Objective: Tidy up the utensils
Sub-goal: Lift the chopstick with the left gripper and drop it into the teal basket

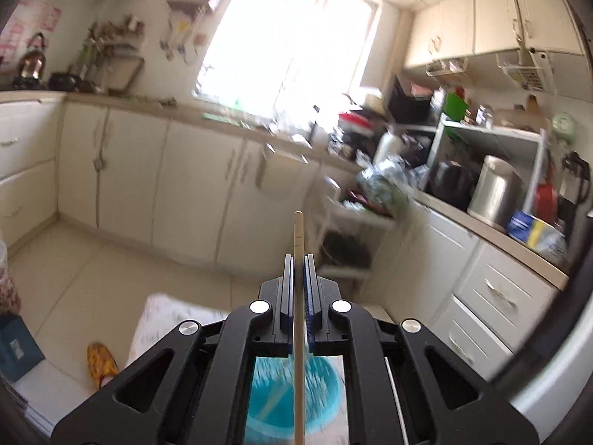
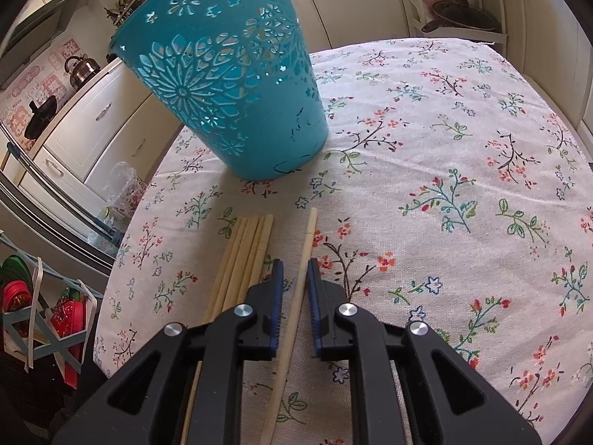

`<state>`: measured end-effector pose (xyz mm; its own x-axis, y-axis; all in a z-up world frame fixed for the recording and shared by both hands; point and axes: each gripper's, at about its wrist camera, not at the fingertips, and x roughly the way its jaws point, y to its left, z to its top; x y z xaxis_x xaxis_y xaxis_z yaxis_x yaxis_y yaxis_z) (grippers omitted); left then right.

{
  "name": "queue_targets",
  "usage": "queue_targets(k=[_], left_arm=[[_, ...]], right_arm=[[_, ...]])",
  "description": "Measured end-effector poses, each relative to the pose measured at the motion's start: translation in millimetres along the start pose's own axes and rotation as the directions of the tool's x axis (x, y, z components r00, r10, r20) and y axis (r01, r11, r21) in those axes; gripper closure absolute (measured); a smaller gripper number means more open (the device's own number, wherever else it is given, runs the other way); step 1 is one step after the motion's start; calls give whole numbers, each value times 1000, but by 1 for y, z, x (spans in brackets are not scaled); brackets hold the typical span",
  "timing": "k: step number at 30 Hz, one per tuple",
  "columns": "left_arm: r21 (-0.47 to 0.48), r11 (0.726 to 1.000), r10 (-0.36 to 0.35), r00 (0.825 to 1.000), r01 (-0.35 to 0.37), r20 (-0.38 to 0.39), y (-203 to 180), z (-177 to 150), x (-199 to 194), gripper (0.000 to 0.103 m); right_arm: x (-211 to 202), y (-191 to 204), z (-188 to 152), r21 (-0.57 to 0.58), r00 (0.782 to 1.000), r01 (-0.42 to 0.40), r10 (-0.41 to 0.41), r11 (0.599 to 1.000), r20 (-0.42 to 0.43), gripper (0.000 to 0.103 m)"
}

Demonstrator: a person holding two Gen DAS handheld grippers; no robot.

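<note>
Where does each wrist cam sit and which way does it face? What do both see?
Left wrist: on the left tongs, facing roughly level across the kitchen; tongs shut on a chopstick.
Right wrist: on the right tongs, tilted down at the floral tablecloth; tongs slightly open around a single chopstick, more chopsticks beside it.
Shared: the teal basket.

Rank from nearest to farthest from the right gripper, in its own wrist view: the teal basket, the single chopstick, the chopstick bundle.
1. single chopstick: lying between the open fingers of the right gripper.
2. chopstick bundle: just left of the left finger, on the cloth.
3. teal basket: ahead, upper left, standing on the table.
</note>
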<state>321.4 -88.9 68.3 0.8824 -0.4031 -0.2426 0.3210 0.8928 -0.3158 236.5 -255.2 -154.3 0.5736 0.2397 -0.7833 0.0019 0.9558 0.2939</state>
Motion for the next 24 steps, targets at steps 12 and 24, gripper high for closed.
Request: queue_targets(k=[12, 24], left_arm=[[10, 992, 129, 991, -130, 28, 9, -24, 83, 98], [133, 980, 165, 980, -150, -107, 10, -55, 94, 98]], right_arm=[[1, -6, 2, 23, 1000, -30, 30, 999, 0, 89], [-1, -6, 1, 15, 1000, -25, 25, 1000, 2, 89]])
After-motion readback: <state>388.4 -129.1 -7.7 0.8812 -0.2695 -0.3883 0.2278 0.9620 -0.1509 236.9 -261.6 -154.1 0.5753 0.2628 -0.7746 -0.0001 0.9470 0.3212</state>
